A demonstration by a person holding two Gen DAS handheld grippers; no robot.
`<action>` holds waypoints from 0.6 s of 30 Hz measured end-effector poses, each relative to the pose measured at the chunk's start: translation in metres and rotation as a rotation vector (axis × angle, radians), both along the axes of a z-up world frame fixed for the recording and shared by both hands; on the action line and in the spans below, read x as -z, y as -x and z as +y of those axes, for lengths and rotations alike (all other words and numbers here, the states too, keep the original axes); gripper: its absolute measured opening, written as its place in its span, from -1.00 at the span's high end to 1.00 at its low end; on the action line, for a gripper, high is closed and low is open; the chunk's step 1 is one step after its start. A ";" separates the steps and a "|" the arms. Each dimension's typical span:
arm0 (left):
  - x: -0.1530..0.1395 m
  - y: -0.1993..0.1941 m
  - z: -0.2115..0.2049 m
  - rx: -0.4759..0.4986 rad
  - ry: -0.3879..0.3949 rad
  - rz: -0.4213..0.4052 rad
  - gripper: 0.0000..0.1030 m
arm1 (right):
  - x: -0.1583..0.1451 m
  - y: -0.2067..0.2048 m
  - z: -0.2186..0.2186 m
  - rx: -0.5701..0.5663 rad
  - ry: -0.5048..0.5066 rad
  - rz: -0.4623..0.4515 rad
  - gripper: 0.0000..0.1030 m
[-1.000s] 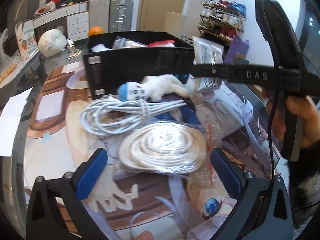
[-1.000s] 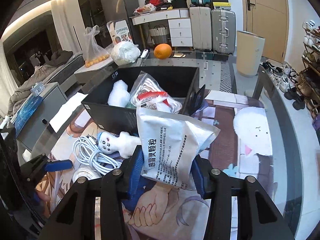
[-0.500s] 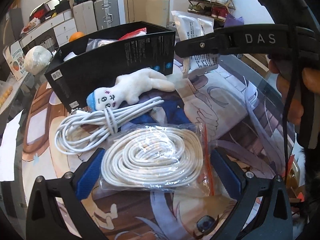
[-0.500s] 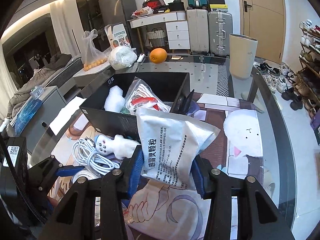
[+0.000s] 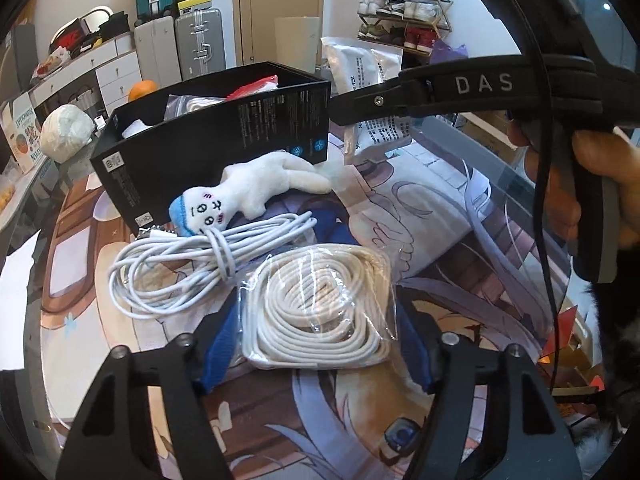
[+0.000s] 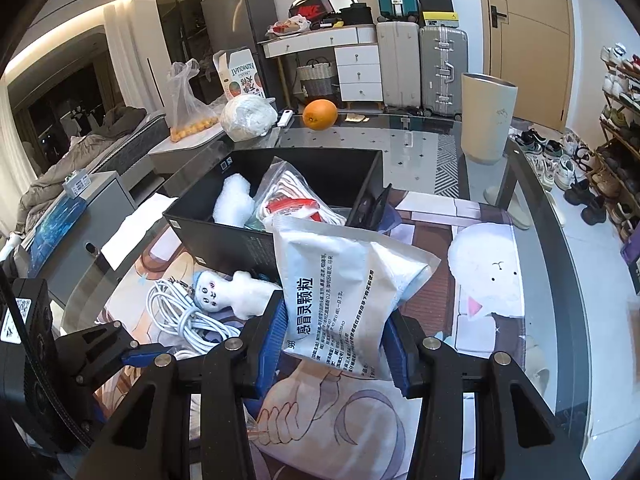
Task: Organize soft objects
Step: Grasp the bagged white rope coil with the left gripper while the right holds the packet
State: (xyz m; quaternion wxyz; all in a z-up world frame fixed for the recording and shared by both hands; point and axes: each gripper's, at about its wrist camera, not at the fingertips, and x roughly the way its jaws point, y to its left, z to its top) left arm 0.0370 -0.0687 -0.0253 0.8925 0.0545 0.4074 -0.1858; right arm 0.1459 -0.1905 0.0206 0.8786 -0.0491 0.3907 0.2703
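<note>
The left gripper has its fingers closing on a bagged cord, which lies on the tabletop between the blue pads; they seem to touch the bag's edges. Beyond the fingertips lie a loose white cable and a plush, the plush against the black box.

The right wrist view alone shows the right gripper with fingers pinching a white pouch, held clear of the tabletop just short of the box. It also shows what is inside the box: a white bundle and a clear bag with red on it. The left view sees that gripper only from the side, with a hand on its handle.

A second ago the left fingers stood wide on either side of the cord bag; now they are narrowed against it. The right grip on the pouch is unchanged.
</note>
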 end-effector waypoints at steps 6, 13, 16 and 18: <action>-0.016 0.013 0.008 -0.001 0.059 -0.037 -0.27 | -0.007 0.006 0.000 -0.011 -0.009 -0.023 0.12; -0.046 0.021 0.028 -0.056 0.099 -0.115 -0.27 | -0.019 0.013 -0.002 -0.012 -0.028 -0.053 0.12; -0.058 0.017 0.038 -0.091 0.107 -0.145 -0.27 | -0.022 0.012 -0.002 -0.015 -0.035 -0.056 0.12; -0.065 0.009 0.047 -0.112 0.108 -0.161 -0.27 | -0.023 0.012 -0.002 -0.018 -0.042 -0.054 0.12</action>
